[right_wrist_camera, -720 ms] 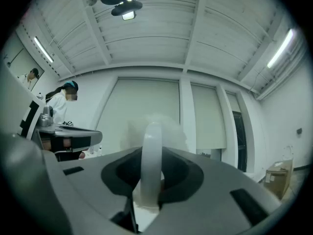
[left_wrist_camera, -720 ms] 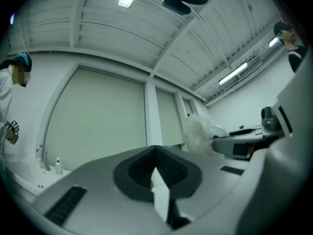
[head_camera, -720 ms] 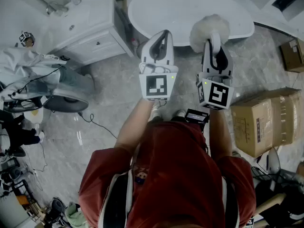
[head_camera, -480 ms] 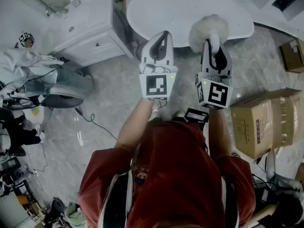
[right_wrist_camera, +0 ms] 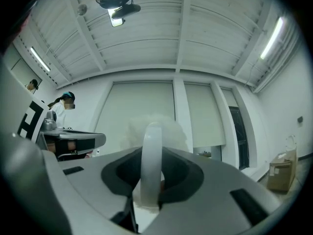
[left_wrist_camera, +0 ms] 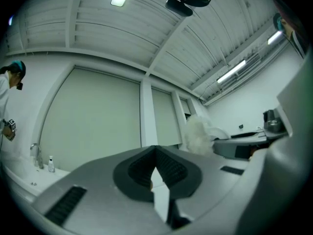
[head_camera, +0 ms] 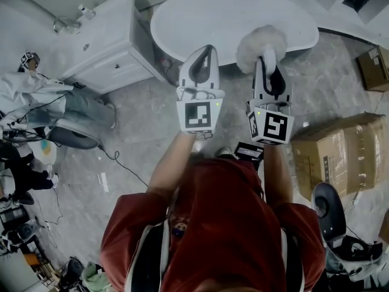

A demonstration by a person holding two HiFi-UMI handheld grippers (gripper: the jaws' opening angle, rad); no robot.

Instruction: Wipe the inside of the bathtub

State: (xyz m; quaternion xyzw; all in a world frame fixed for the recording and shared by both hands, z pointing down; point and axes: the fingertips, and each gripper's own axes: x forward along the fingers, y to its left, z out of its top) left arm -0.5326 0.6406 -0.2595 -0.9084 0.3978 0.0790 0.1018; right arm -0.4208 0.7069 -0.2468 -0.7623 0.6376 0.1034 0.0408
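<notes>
One fluffy duster [head_camera: 260, 40] stands pinched in the right claw [head_camera: 267, 58] near the bathtub [head_camera: 206, 17]; left claw [head_camera: 205, 52] pressed together.

Head cam stares steeply down from above at the left claw [head_camera: 205, 52], right claw [head_camera: 267, 56] and bathtub [head_camera: 200, 17]. Claw cams sit right behind their jaws, tilted up at the ceiling [left_wrist_camera: 98, 28]; both catch the duster [head_camera: 260, 41].

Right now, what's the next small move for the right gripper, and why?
Probably carry the right gripper forward and down, over the rim into the bathtub. It is shut on the fluffy duster, which is up in the air, not on the tub's surface; its view shows wall and ceiling. The left gripper is shut and empty.
</notes>
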